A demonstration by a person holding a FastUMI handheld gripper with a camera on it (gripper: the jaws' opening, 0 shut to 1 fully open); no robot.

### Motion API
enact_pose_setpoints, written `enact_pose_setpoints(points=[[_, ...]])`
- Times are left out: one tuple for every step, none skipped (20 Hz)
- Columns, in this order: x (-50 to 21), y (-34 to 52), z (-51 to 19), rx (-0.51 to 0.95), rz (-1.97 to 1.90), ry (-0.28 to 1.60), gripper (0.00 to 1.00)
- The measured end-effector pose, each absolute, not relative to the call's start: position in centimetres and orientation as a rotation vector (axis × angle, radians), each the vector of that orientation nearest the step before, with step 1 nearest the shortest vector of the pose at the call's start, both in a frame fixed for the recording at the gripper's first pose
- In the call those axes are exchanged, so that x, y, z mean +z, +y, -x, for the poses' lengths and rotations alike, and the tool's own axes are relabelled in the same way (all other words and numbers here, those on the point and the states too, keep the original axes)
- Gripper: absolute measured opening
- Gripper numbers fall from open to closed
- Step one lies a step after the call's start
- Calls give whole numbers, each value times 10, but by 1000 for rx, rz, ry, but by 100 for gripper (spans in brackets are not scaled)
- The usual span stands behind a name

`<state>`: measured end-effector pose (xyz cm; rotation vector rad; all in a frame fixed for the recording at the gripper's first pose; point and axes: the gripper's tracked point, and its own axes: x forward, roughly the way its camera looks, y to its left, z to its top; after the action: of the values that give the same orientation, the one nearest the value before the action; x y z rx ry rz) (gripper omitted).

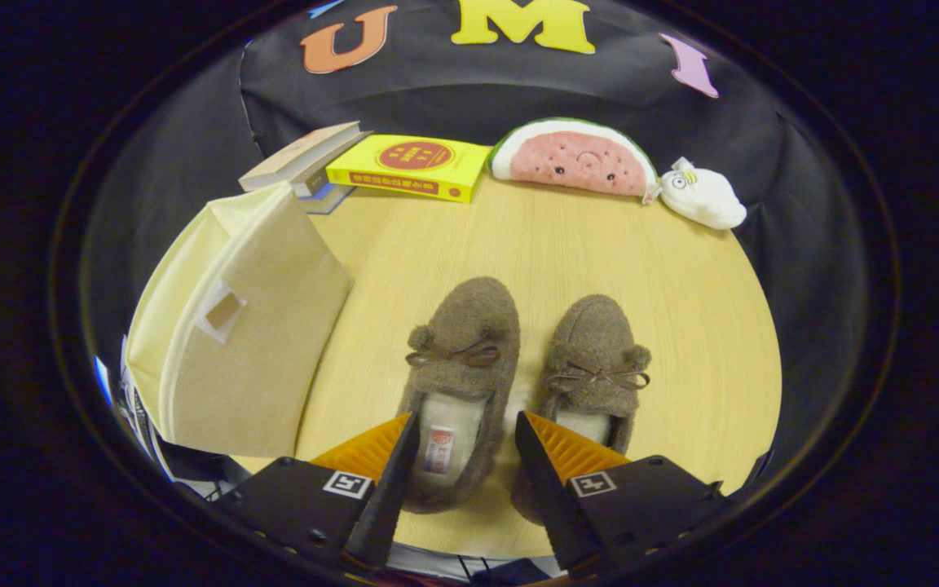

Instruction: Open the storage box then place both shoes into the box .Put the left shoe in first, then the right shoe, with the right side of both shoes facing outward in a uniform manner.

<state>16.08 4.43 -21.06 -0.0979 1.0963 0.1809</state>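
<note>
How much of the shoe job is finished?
Nothing is done yet: the cream storage box looks closed, and both brown slippers, left shoe and right shoe, sit on the table. The gripper is open above the left shoe's heel. Opening the box and placing both remain.

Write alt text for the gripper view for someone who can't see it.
The open hand-held gripper hovers over two brown fuzzy slippers side by side on a wooden table, with a closed cream storage box beside them. Books and plush toys lie beyond.
</note>
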Motion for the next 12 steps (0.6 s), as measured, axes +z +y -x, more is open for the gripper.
enact_pose_setpoints(points=[[-218,42,-164,171,89,1111,65],[-224,39,-165,161,85,1126,57],[-230,35,-166,150,87,1145,49],[-235,34,-168,153,80,1157,49],[-240,33,-167,149,67,1178,49],[-248,32,-166,146,53,1198,30],[-250,33,-167,155,42,1204,11],[-252,33,-166,161,29,1211,13],[-252,34,-166,165,31,1205,1],[-248,33,-166,166,32,1198,1],[-245,32,-165,161,19,1194,1],[-239,34,-164,163,-4,1188,1]])
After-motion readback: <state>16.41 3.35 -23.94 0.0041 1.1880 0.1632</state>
